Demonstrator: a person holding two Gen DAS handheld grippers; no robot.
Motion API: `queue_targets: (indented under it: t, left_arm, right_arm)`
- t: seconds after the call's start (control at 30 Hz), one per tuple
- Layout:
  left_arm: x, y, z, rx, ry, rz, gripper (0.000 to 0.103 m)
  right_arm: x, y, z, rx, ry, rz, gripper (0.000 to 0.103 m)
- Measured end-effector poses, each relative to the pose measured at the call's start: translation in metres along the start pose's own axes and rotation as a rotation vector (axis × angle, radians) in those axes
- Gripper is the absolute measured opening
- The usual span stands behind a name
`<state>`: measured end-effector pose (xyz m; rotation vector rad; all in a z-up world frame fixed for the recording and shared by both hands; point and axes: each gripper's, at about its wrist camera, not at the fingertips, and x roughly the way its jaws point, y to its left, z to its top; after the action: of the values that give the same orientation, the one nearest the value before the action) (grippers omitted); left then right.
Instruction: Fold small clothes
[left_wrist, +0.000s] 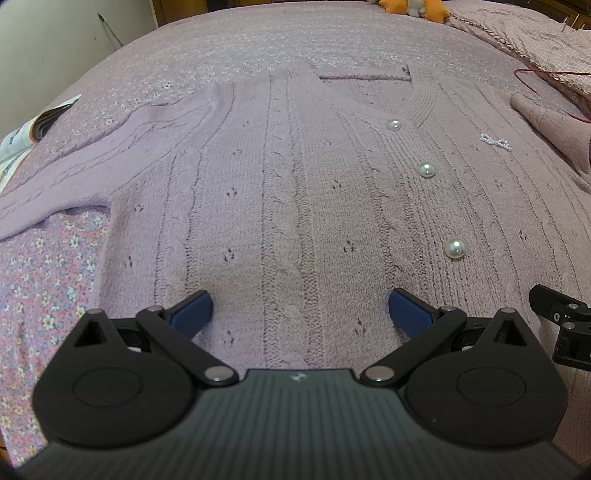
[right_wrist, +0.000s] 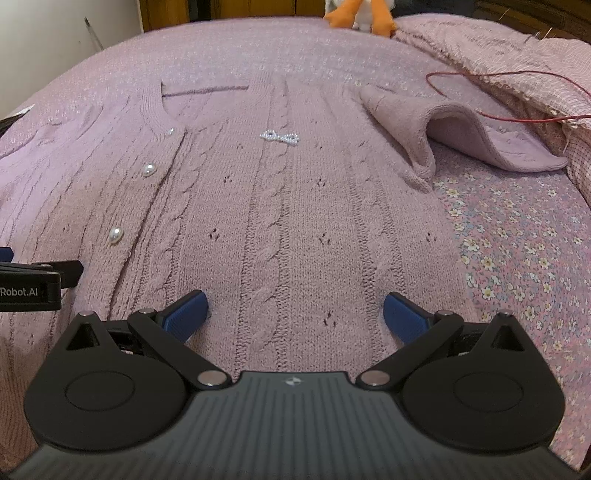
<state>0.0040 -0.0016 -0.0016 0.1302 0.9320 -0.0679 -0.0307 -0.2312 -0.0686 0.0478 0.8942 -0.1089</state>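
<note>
Lilac cardigan (left_wrist: 295, 192) spread flat, buttoned front up, on floral bedspread (left_wrist: 44, 288); left gripper (left_wrist: 300, 308) and right gripper (right_wrist: 295, 312) both released, empty, side by side over hem, likely ready for fold

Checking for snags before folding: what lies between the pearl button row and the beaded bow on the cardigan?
Only bare ribbed and cable knit of the cardigan lies between the pearl buttons and the beaded bow; the right wrist view shows it best.

1 cardigan (left_wrist: 280, 192), 3 pearl buttons (left_wrist: 426, 170), 1 magazine (left_wrist: 40, 123).
</note>
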Motion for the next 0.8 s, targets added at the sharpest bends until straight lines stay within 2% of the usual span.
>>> queue_targets:
  t: [0.33, 0.5, 0.57, 0.67, 0.8]
  left_arm:
    - [0.008, 0.003, 0.016, 0.005, 0.084, -0.022, 0.103]
    - [0.011, 0.004, 0.021, 0.012, 0.114, -0.029, 0.103]
    - [0.012, 0.005, 0.023, 0.012, 0.129, -0.032, 0.103]
    - [0.014, 0.005, 0.029, 0.015, 0.162, -0.034, 0.103]
    - [0.016, 0.006, 0.03, 0.014, 0.18, -0.037, 0.103]
  right_arm:
    - [0.007, -0.013, 0.029, -0.044, 0.163, 0.1, 0.103]
    - [0.004, -0.049, 0.051, 0.064, 0.275, 0.248, 0.103]
    - [0.005, -0.068, 0.059, 0.126, 0.311, 0.283, 0.103]
    - [0.003, -0.1, 0.066, 0.205, 0.307, 0.302, 0.103]
    - [0.003, -0.142, 0.08, 0.255, 0.242, 0.249, 0.103]
